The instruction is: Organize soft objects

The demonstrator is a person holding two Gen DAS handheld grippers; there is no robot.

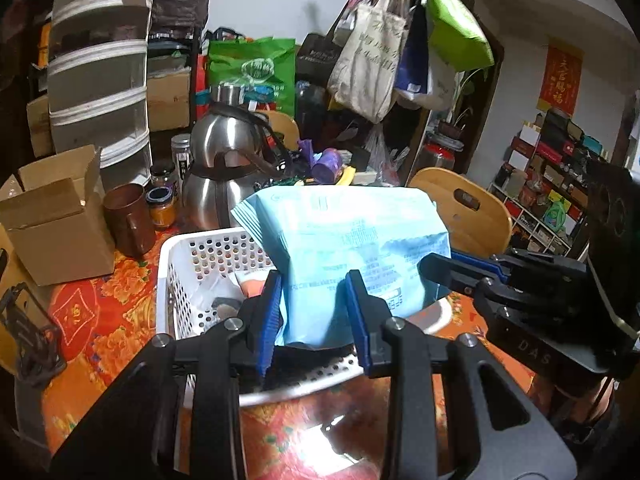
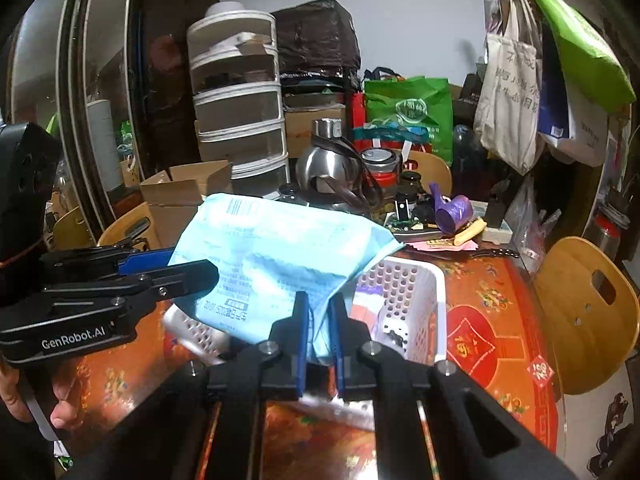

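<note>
A light blue soft pack (image 1: 344,248) is held above a white perforated basket (image 1: 176,280). My left gripper (image 1: 314,312) is shut on the pack's near edge. My right gripper (image 2: 319,328) is shut on another corner of the same pack (image 2: 276,260), over the basket (image 2: 420,300). Each gripper shows in the other's view: the right one at the right (image 1: 460,276), the left one at the left (image 2: 192,272). The basket holds a few soft items, mostly hidden by the pack.
The table has a red and orange floral cloth (image 1: 96,320). A cardboard box (image 1: 56,224), brown cup (image 1: 128,220), jars and steel kettles (image 1: 228,168) stand behind the basket. Wooden chairs (image 2: 580,312) ring the table. Bags hang at the upper right (image 1: 372,60).
</note>
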